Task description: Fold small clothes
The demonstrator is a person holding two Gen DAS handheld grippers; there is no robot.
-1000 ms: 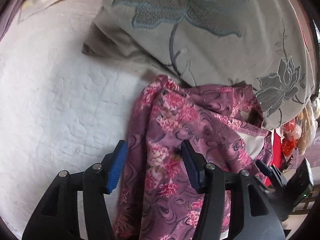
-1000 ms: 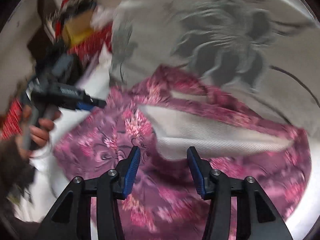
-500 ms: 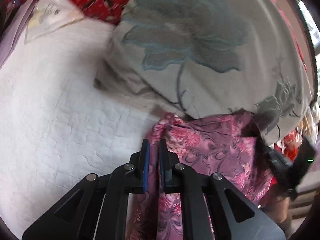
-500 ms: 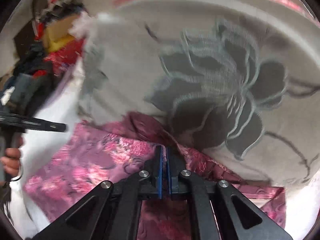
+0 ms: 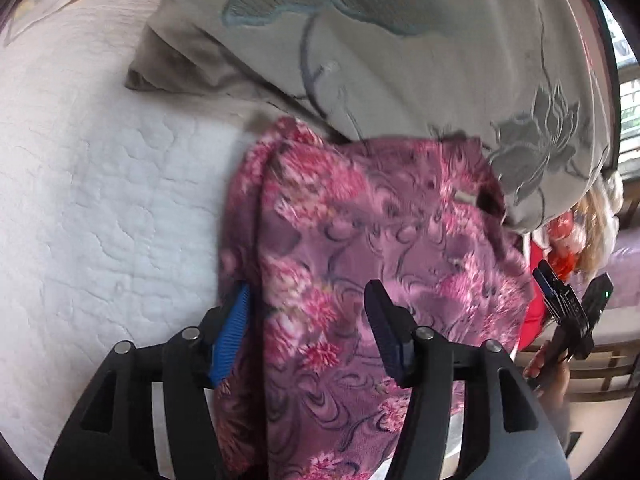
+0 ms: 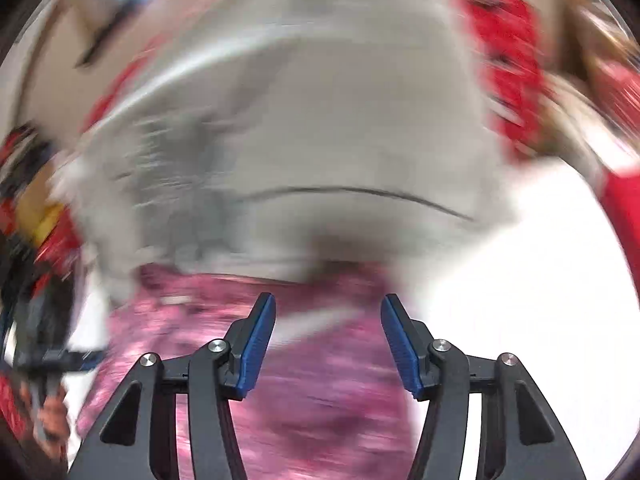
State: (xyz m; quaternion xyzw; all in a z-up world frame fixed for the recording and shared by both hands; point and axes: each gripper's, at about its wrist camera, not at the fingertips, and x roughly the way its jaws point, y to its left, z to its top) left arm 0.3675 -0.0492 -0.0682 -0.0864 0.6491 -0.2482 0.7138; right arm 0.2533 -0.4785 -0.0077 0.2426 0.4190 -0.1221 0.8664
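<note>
The pink floral garment [image 5: 384, 264] is lying on the white quilted bedspread [image 5: 100, 184], directly beneath and ahead of the left gripper [image 5: 308, 320], with its far edge tucked against the grey embroidered pillow [image 5: 400, 60] beyond the fingertips. The cloth is showing one doubled layer, with a rounded fold edge running along the side nearest the left gripper's blue pad [image 5: 234, 328], so at least one fold is looking done. The shape is not yet a tidy packet: the far edge is bunching against the pillow and the near part is running out of view under the tool, so smoothing and probably another fold are remaining.

The left gripper's jaws are opening, standing apart over the garment with the fold edge passing between them; the pads are not pressing on it. The right gripper [image 6: 328, 336] is opening as well, and its own view is heavily smeared, so I can only say the pink cloth seems to be lying below and between its blue pads [image 6: 260, 340] without being pinched. In the left view that right gripper is sitting off past the garment's right edge, held in a hand [image 5: 548, 368], clear of the cloth.

Further out, red patterned fabric [image 6: 504, 60] is showing beyond the pillow.
</note>
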